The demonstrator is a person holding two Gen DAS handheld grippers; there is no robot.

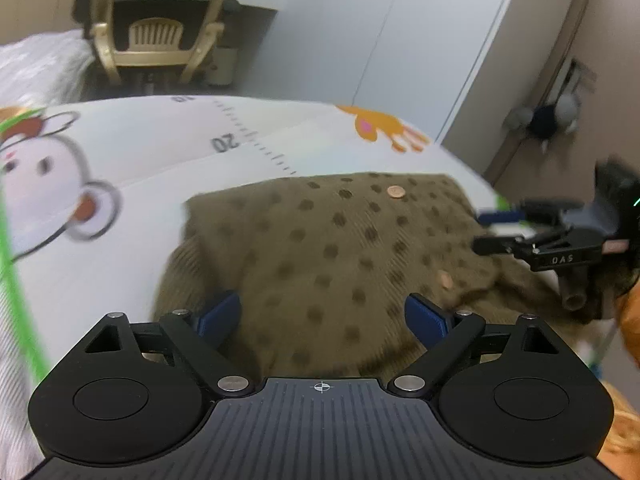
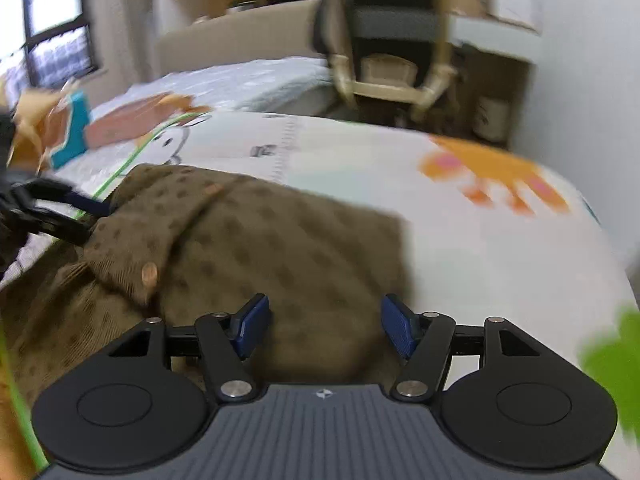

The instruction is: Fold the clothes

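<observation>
Between the spread jaws of the left gripper [image 1: 322, 316], whose blue ribbed pads [image 1: 222, 316] grip nothing, lies the olive-brown garment [image 1: 320, 248], a soft corduroy-like cloth with darker round dots and flat copper-coloured buttons [image 1: 396, 191]. It is folded into a rough rectangle on the white play mat [image 1: 140, 152], smooth and printed with a cartoon monkey, an orange animal and a ruler scale. The right gripper [image 2: 325, 326] hovers over the garment's near edge, jaws likewise wide apart and empty. Beyond the mat stand a beige bed [image 2: 248, 80] with a quilted cover and a cream-framed chair [image 1: 156, 40].
</observation>
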